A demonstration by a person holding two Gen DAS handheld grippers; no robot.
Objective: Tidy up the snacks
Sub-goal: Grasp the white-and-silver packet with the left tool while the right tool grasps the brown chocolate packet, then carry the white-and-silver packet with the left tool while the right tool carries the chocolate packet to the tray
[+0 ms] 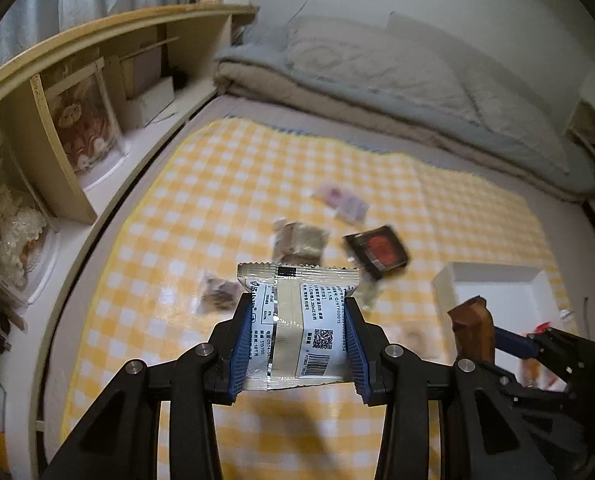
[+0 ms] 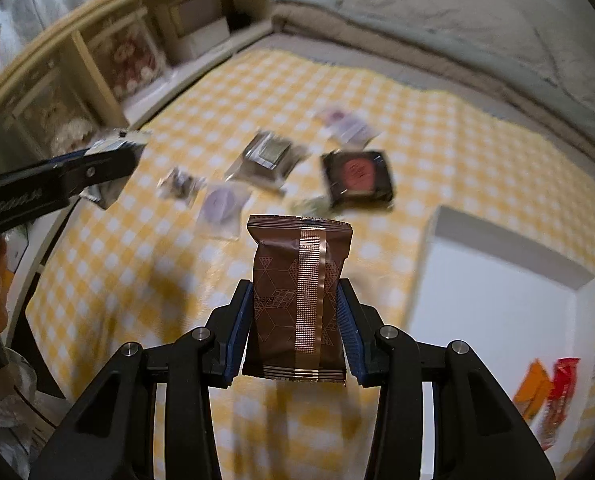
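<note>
My left gripper [image 1: 297, 312] is shut on a white snack packet [image 1: 297, 312] with a barcode, held above the yellow checked cloth [image 1: 177, 240]. My right gripper [image 2: 297, 300] is shut on a brown snack packet [image 2: 299, 292], also held above the cloth; it shows in the left wrist view [image 1: 471, 330] at the right, near the white box [image 1: 497, 292]. Several loose snack packets lie on the cloth ahead: a dark packet with a red disc [image 2: 357, 178], a clear brown one [image 2: 267, 158], a purple round one [image 2: 221, 204] and a pink one [image 2: 347, 124].
The white box [image 2: 493, 296] stands at the right on the cloth. Orange and red packets [image 2: 549, 384] lie to its right. A wooden shelf unit [image 1: 77, 100] runs along the left. Folded grey bedding [image 1: 397, 80] lies at the back.
</note>
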